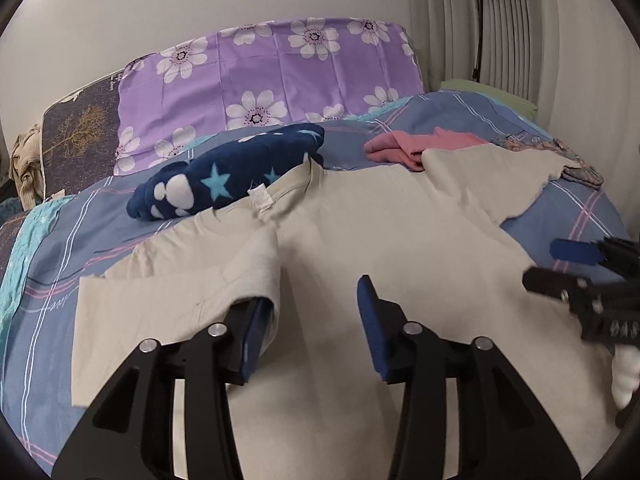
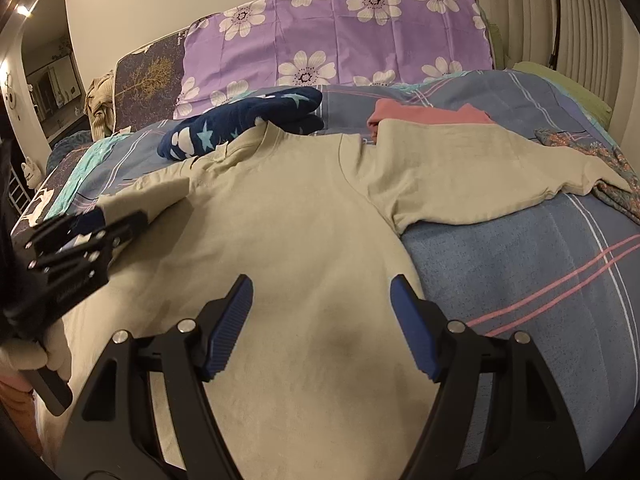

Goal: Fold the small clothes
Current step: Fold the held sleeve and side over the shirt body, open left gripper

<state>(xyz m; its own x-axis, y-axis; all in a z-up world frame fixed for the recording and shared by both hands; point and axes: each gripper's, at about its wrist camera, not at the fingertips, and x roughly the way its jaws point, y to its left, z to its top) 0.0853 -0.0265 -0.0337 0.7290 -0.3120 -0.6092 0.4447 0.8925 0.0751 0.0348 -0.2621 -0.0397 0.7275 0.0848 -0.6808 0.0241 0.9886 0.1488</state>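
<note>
A beige T-shirt (image 1: 380, 220) lies spread on the bed, neck toward the pillows; it also shows in the right wrist view (image 2: 300, 208). Its left sleeve (image 1: 192, 264) is folded inward and drapes over my left gripper's left finger. My left gripper (image 1: 316, 300) is open over the shirt's body. My right gripper (image 2: 320, 296) is open just above the shirt's right side, empty; it also shows at the right edge of the left wrist view (image 1: 576, 264). The right sleeve (image 2: 480, 172) lies flat.
A navy star-print fleece (image 1: 224, 176) lies by the shirt's collar. A pink garment (image 1: 408, 146) and a patterned cloth (image 1: 576, 164) lie at the far right. Purple flowered pillow (image 1: 272, 76) stands behind. The blue plaid bedspread (image 2: 520, 272) covers the bed.
</note>
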